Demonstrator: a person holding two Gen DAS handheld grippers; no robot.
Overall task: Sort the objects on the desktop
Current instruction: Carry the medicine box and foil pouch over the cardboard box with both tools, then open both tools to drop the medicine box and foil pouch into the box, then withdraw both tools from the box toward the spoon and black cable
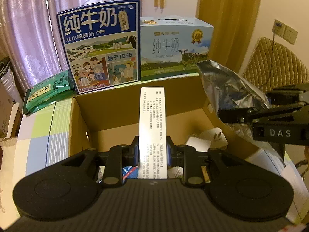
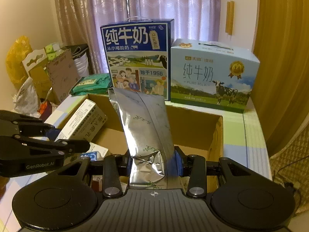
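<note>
Left gripper (image 1: 152, 150), nearest in the left wrist view, clamped on a long white printed box (image 1: 151, 127) that stands upright between its blue pads, over the open cardboard box (image 1: 119, 106). Right gripper (image 2: 152, 163), nearest in the right wrist view, clamped on a crinkled silver foil pouch (image 2: 144, 127), held upright above the same cardboard box; each gripper appears at the edge of the other's view, side by side over the opening. Inside the cardboard box, small white and blue packages (image 1: 204, 141) lie on the bottom; their kind cannot be told. The cardboard box rests on a pastel checked tablecloth (image 1: 42, 127). Behind its far wall stand a dark blue milk carton (image 2: 138, 58) and, just to its right, a light blue milk carton (image 2: 212, 73); a green packet (image 1: 50, 90) lies to the left. Purple curtains (image 2: 154, 2) hang at the back.
</note>
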